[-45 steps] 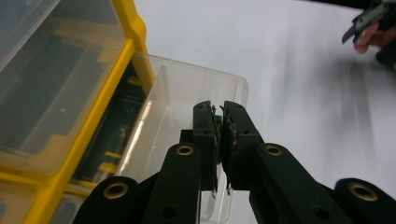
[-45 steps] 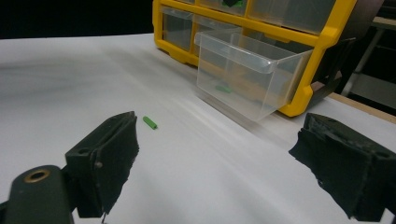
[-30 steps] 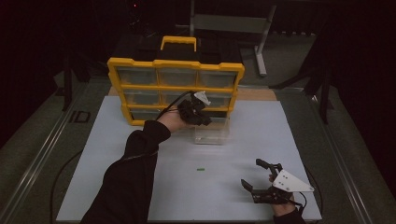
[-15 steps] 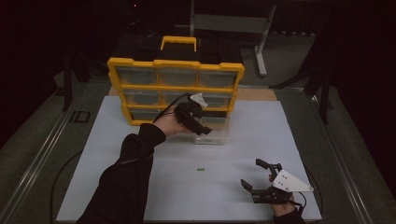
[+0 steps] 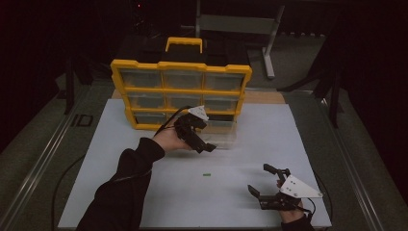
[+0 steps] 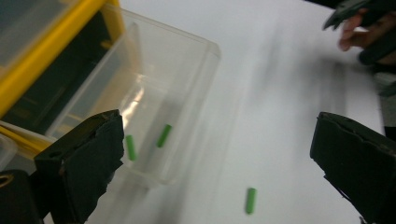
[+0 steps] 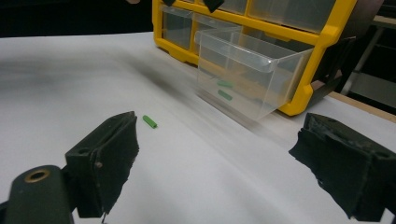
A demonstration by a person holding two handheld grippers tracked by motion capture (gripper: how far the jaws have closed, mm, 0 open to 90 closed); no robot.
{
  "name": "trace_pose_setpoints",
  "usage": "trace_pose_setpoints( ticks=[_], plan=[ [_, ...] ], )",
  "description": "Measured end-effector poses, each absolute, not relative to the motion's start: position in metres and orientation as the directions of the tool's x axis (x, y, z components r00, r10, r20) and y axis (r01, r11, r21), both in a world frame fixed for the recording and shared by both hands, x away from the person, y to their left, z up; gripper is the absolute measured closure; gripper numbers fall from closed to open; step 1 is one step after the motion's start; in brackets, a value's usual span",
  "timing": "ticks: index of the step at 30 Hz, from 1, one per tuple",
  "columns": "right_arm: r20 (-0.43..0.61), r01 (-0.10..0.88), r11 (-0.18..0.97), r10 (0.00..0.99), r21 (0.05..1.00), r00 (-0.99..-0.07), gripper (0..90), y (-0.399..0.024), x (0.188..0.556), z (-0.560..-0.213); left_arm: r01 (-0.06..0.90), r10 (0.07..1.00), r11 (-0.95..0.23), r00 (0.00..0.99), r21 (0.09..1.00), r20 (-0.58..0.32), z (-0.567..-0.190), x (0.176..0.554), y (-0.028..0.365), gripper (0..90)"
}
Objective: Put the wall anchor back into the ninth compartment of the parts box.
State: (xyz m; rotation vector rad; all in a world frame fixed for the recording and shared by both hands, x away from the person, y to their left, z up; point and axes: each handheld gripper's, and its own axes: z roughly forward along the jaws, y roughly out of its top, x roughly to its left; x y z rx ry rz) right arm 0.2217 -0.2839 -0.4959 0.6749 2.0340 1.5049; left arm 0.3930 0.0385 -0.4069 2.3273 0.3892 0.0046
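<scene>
A yellow organizer [image 5: 180, 94] stands at the back of the white mat, and a clear drawer [image 5: 225, 135] pulled out of its bottom row rests on the mat in front of it. Two small green pieces [image 6: 163, 135] lie in the drawer. A third green piece [image 5: 207, 174] lies loose on the mat. My left gripper [image 5: 207, 144] hovers at the drawer's near left corner. Its jaws have just been opening and stand wide, with nothing held between them. My right gripper [image 5: 257, 178] rests near the front right, open and empty, facing the loose piece [image 7: 150, 122] and the drawer [image 7: 252, 79].
The white mat [image 5: 298, 144] covers the table, with dark metal rails along both sides. A grey stand [image 5: 269, 48] sits behind the organizer. The other hand and its gripper [image 6: 359, 28] show far off in the left gripper view.
My left gripper has drawn back from over the drawer toward the near side, and its jaws have opened. The right gripper has stayed put.
</scene>
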Motion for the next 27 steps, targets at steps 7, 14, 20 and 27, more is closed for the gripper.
trace_pose_setpoints(
  ticks=[7,14,20,27],
  plan=[
    [-0.113,0.087,0.263,0.659,0.961,-0.743,11.7,-0.283,0.222,-0.496,0.266,0.259,-0.666,0.959,0.697,-0.118,-0.416,0.377,0.045,3.5],
    [-0.115,0.085,0.265,0.658,0.960,-0.744,11.7,-0.283,0.222,-0.496,0.249,0.233,-0.671,0.965,0.698,-0.120,-0.428,0.358,0.051,3.5],
    [-0.114,0.088,0.266,0.657,0.960,-0.745,11.8,-0.283,0.222,-0.496,0.240,0.209,-0.670,0.969,0.702,-0.132,-0.443,0.347,0.055,3.6],
    [-0.116,0.088,0.269,0.657,0.959,-0.745,11.7,-0.283,0.222,-0.496,0.235,0.202,-0.674,0.971,0.701,-0.131,-0.456,0.334,0.056,4.3]
  ],
)
